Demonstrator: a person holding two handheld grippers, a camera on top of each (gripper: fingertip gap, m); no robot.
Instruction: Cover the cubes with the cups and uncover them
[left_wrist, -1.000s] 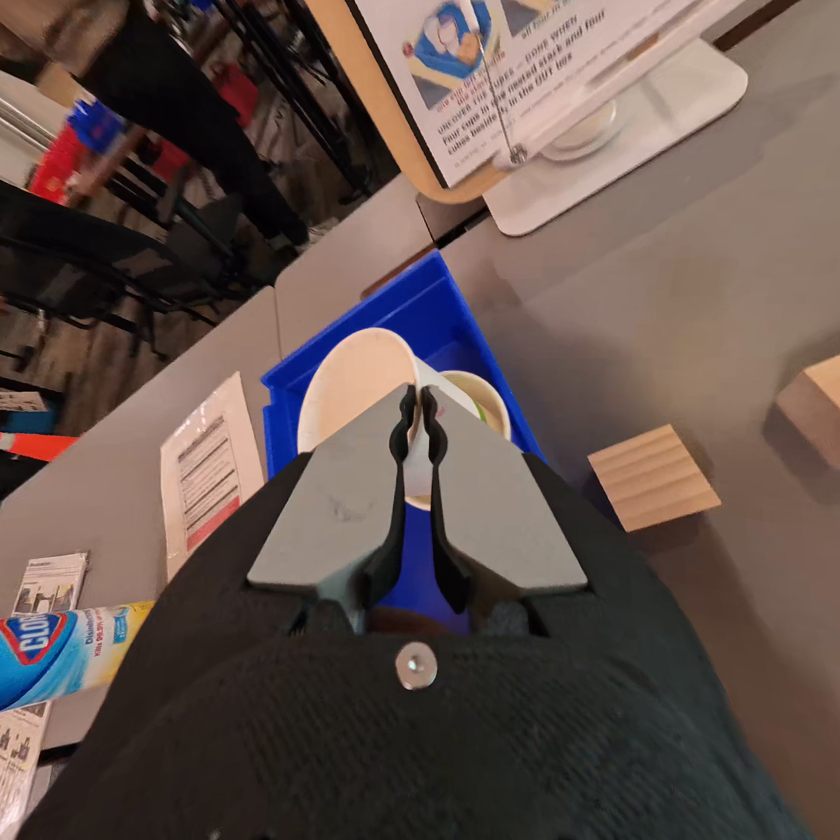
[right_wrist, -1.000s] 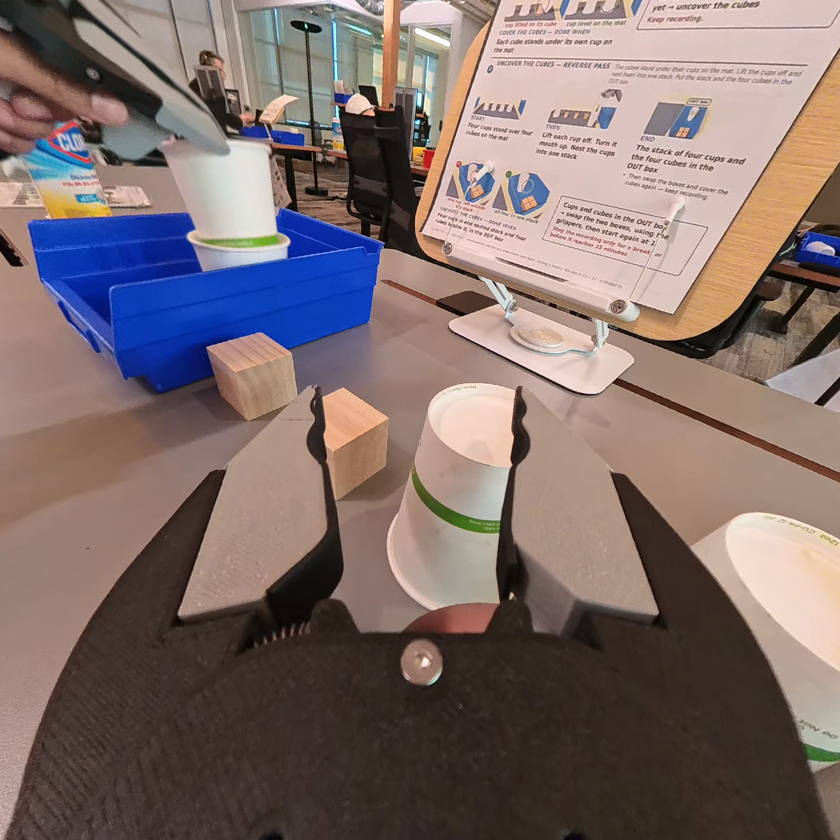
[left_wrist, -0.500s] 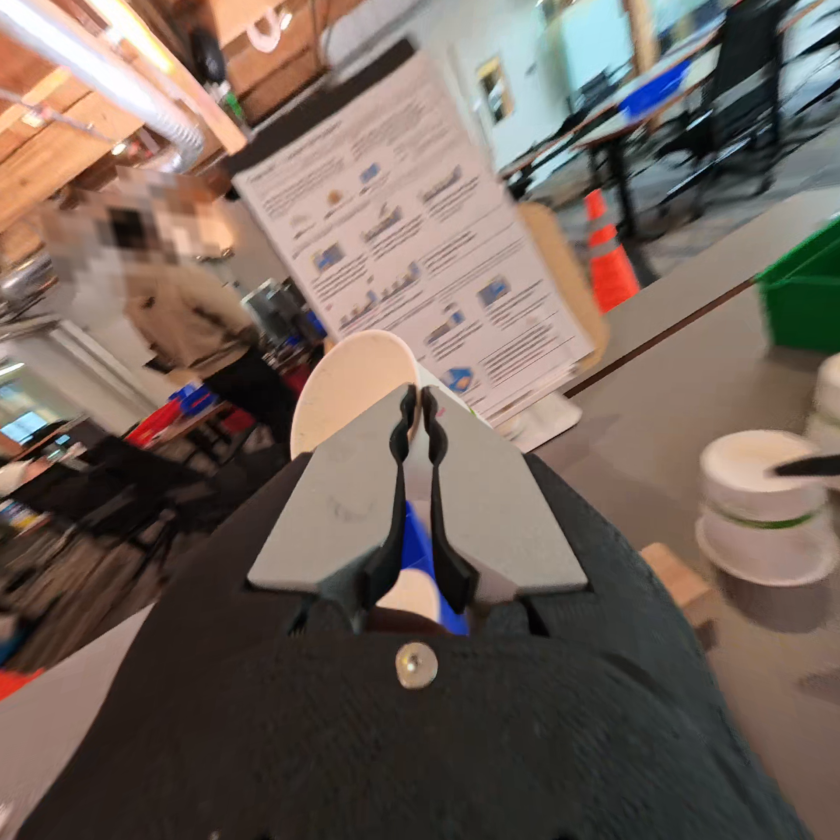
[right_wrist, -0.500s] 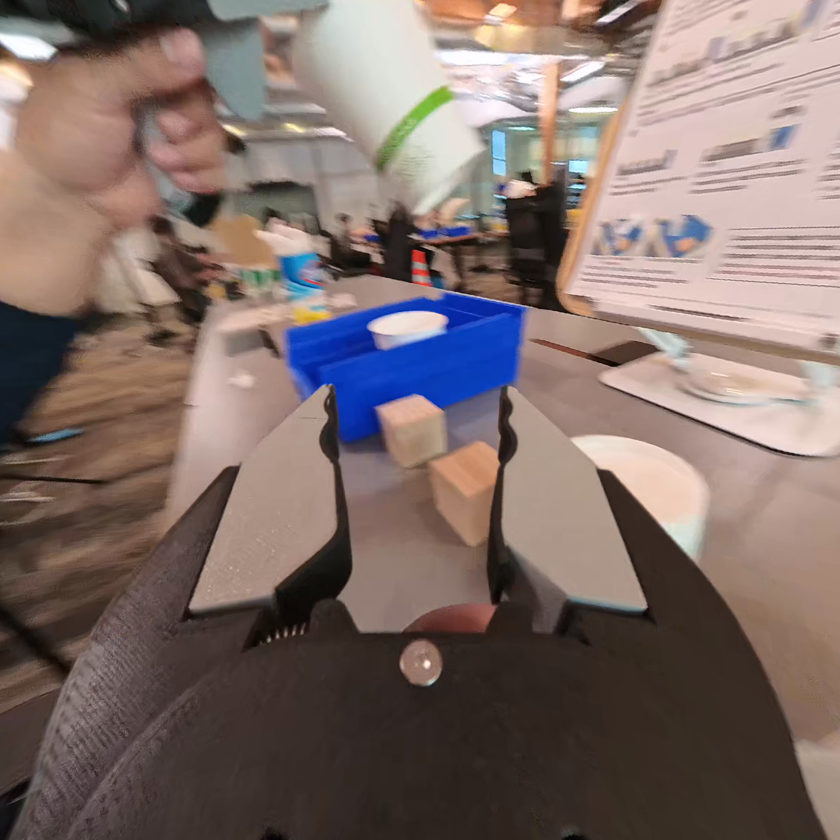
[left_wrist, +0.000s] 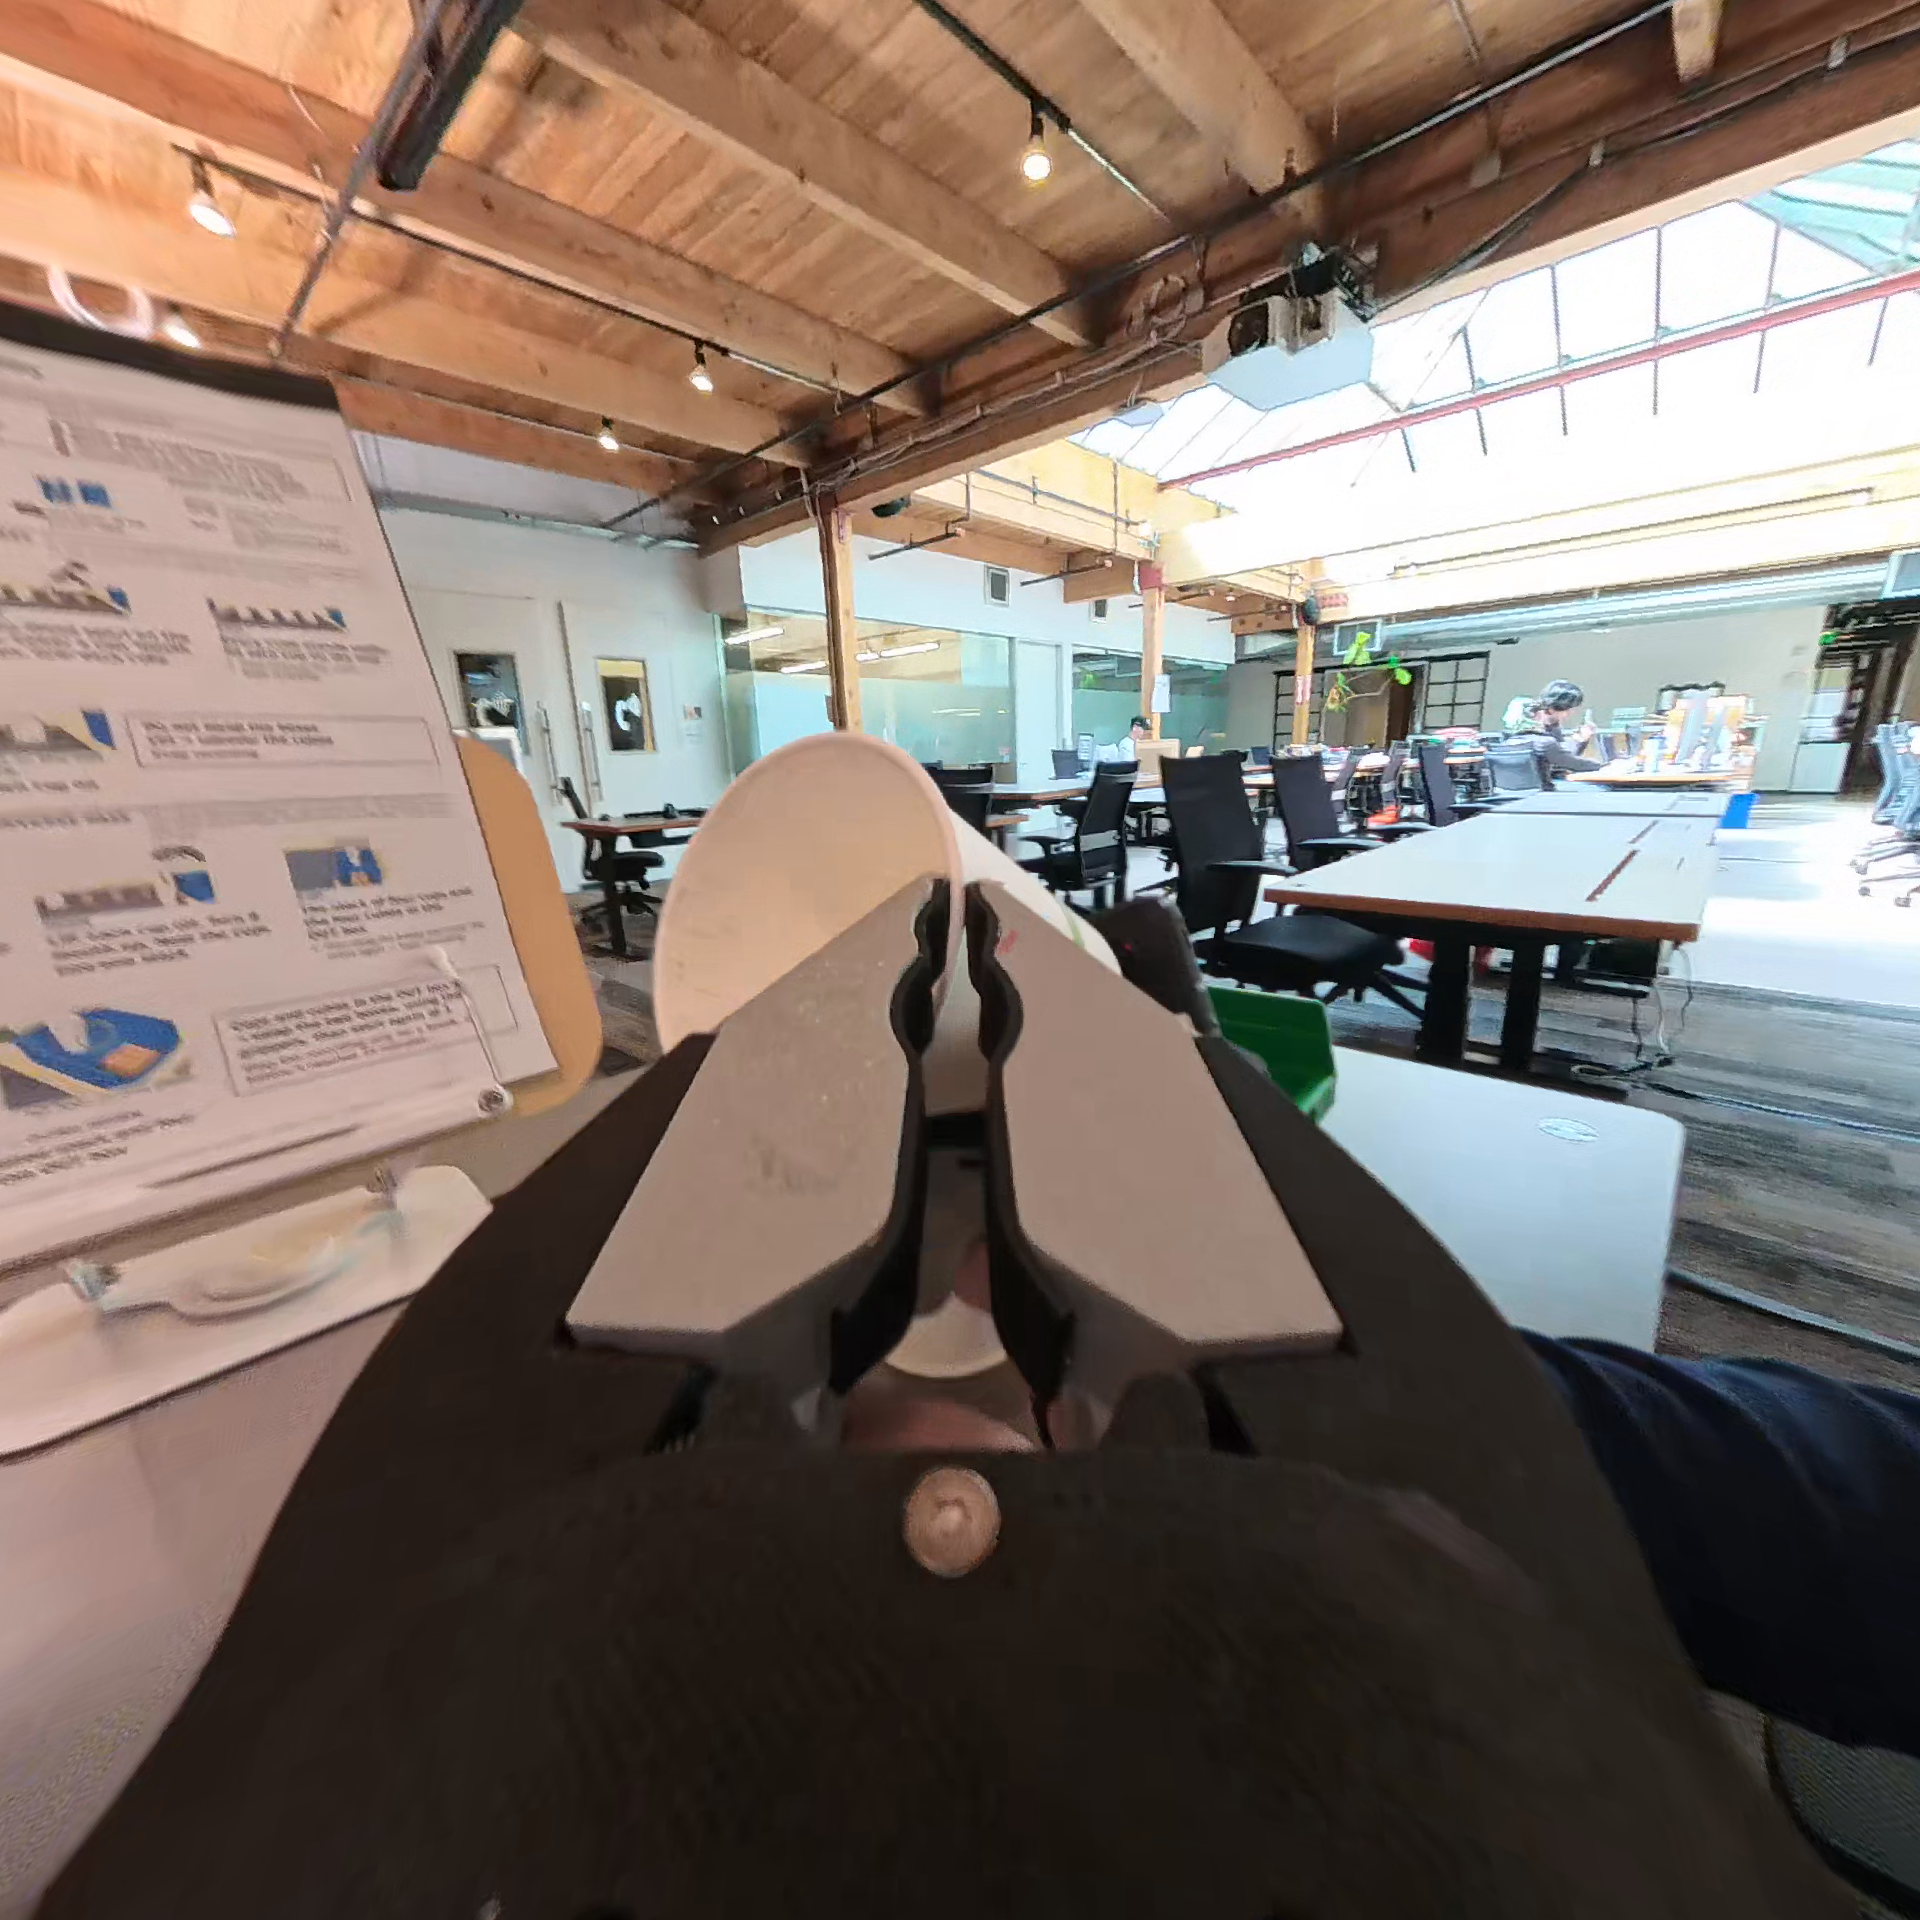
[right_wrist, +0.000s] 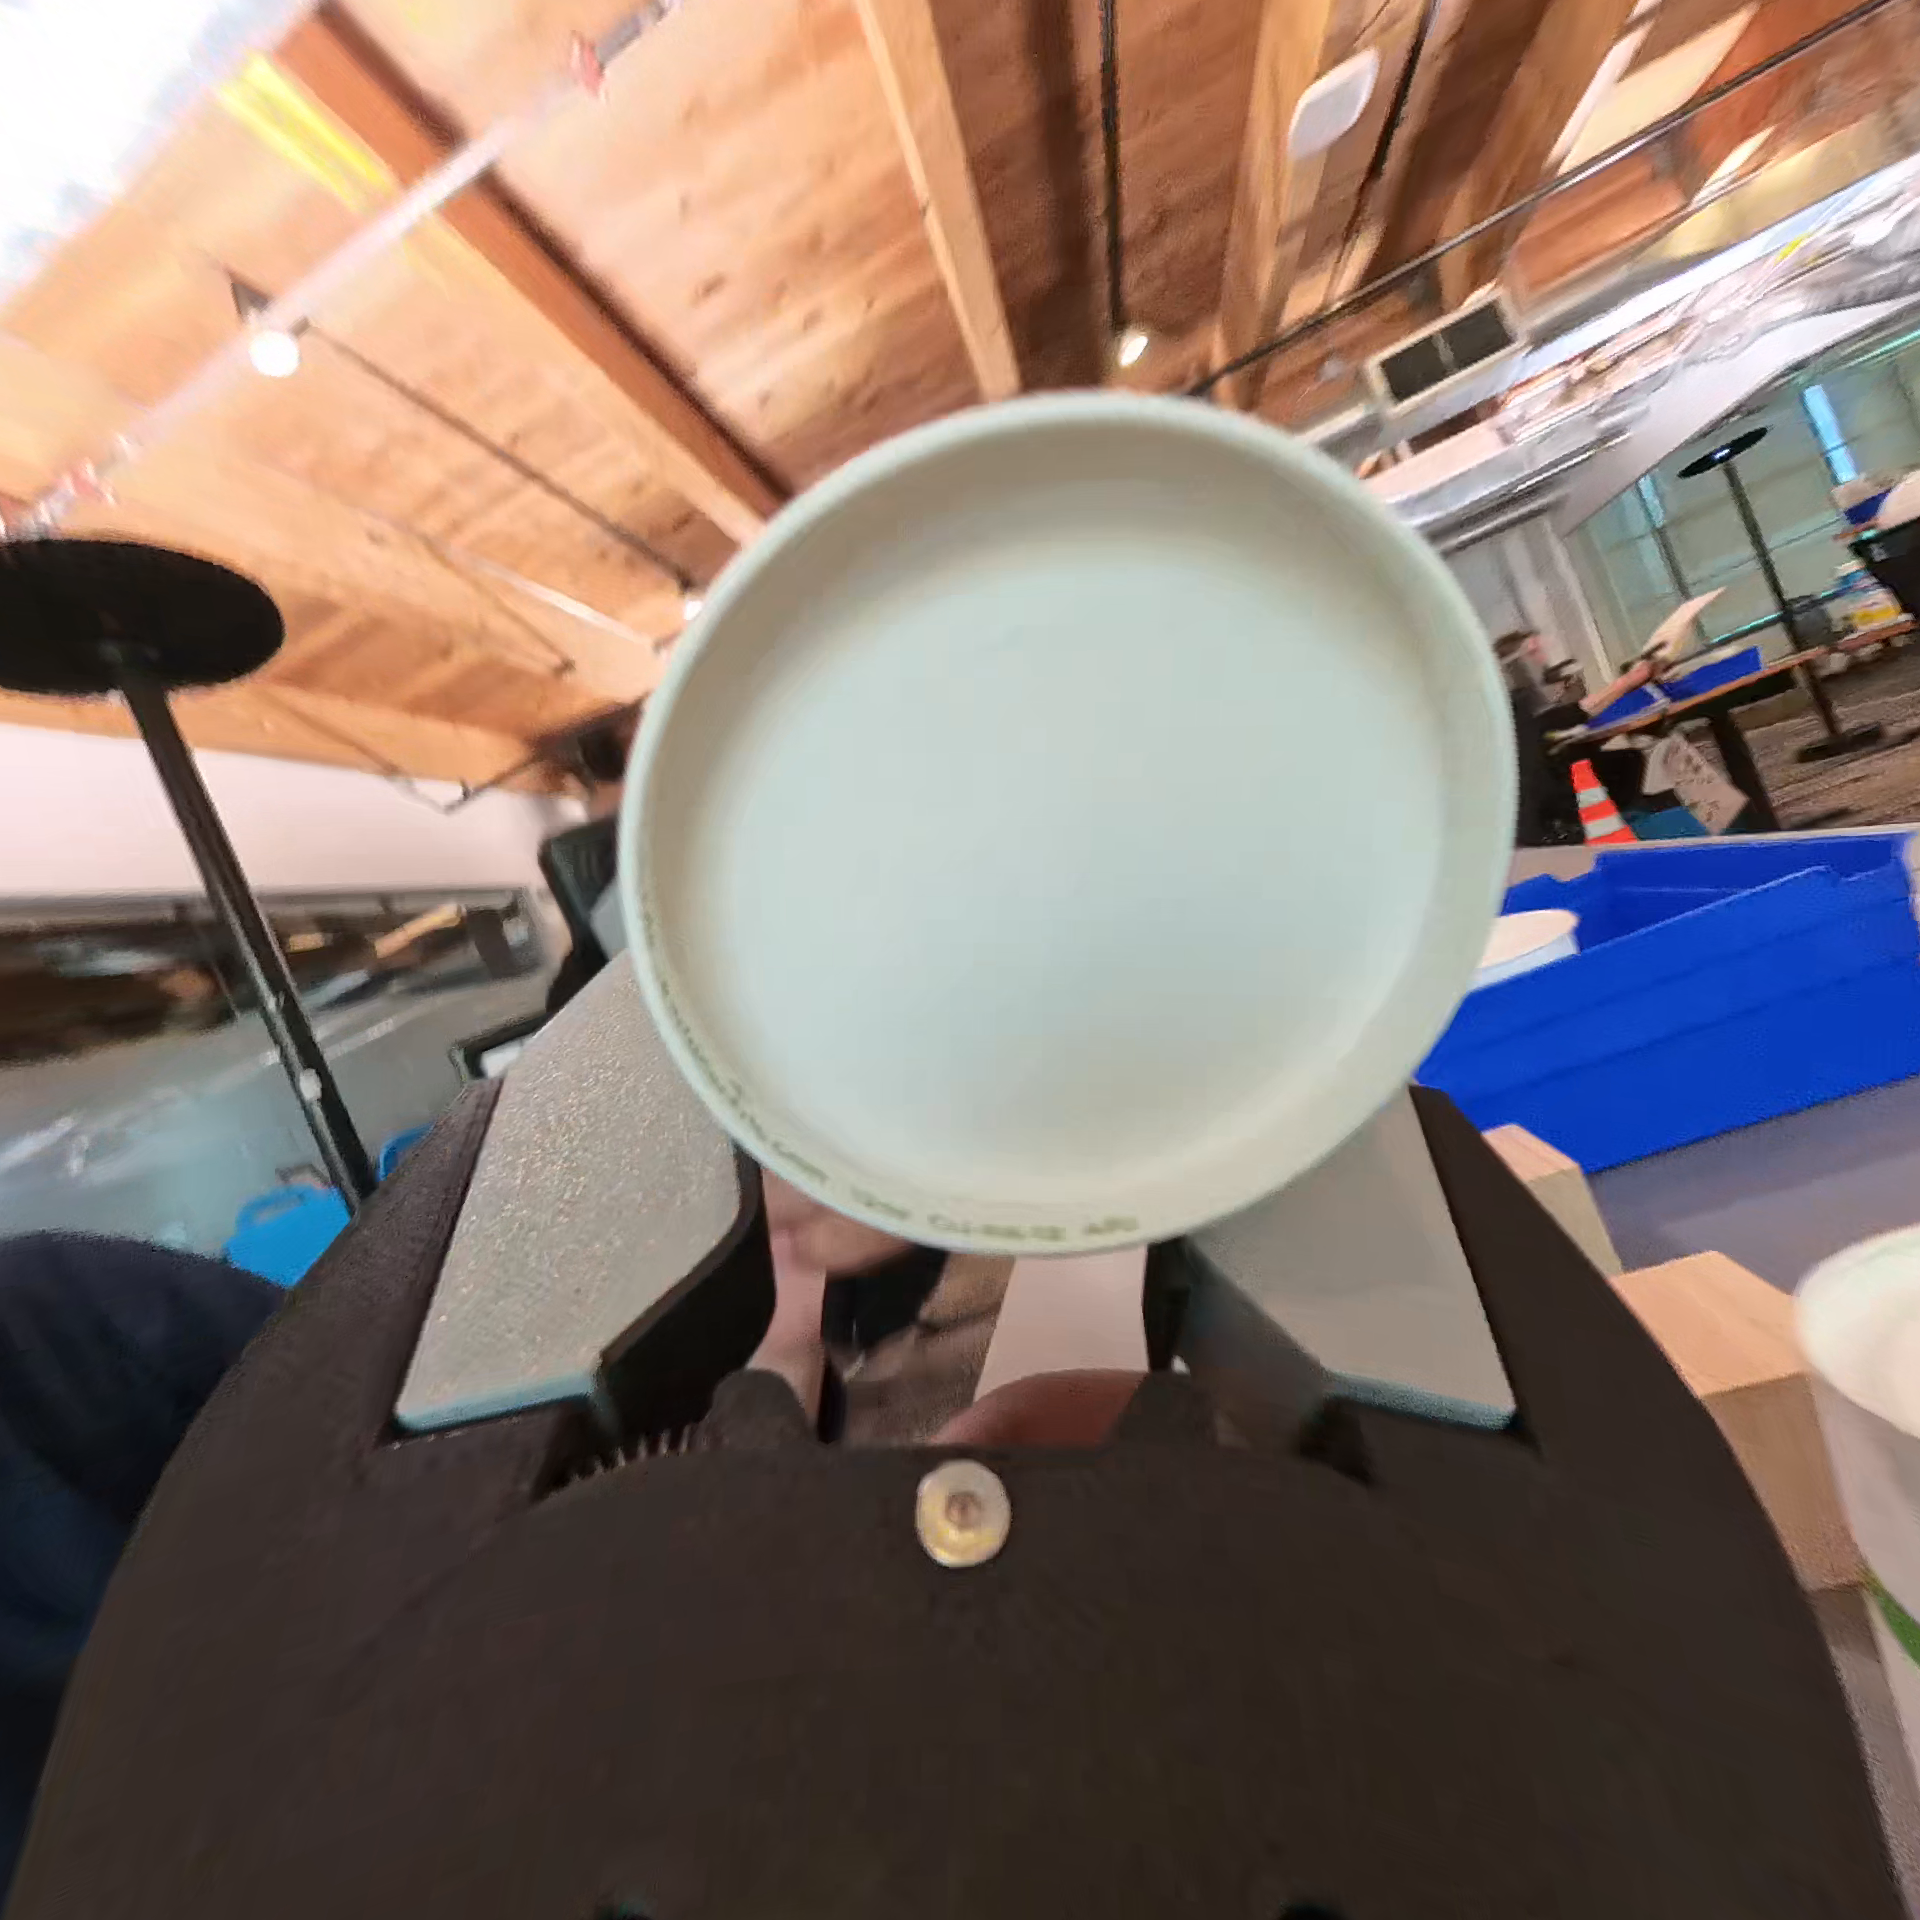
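Observation:
My left gripper (left_wrist: 958, 914) is shut on the rim wall of a white paper cup (left_wrist: 800, 883) with a green band and holds it in the air, lying roughly level. In the right wrist view the same cup's base (right_wrist: 1060, 821) faces the camera and fills the middle. My right gripper (right_wrist: 966, 1039) is tilted upward with its jaws wide apart, one finger (right_wrist: 582, 1143) on each side of the cup's base. Its fingertips are hidden behind the cup, and I see no pad pressing on it. Two wooden cubes (right_wrist: 1548, 1195) (right_wrist: 1725, 1320) lie on the grey table at the lower right.
A blue bin (right_wrist: 1683, 997) with a white cup (right_wrist: 1527, 935) in it stands at the right. Another cup (right_wrist: 1870, 1455) is at the right edge. An instruction board on a stand (left_wrist: 208, 779) is at the left, a green bin (left_wrist: 1268, 1039) beyond it. A dark sleeve (left_wrist: 1714, 1507) crosses the lower right.
My left gripper lifted the cup off the stack in the blue bin and swung it up and rightward. My right gripper left the upturned cup on the table, tilted up toward the held cup and widened.

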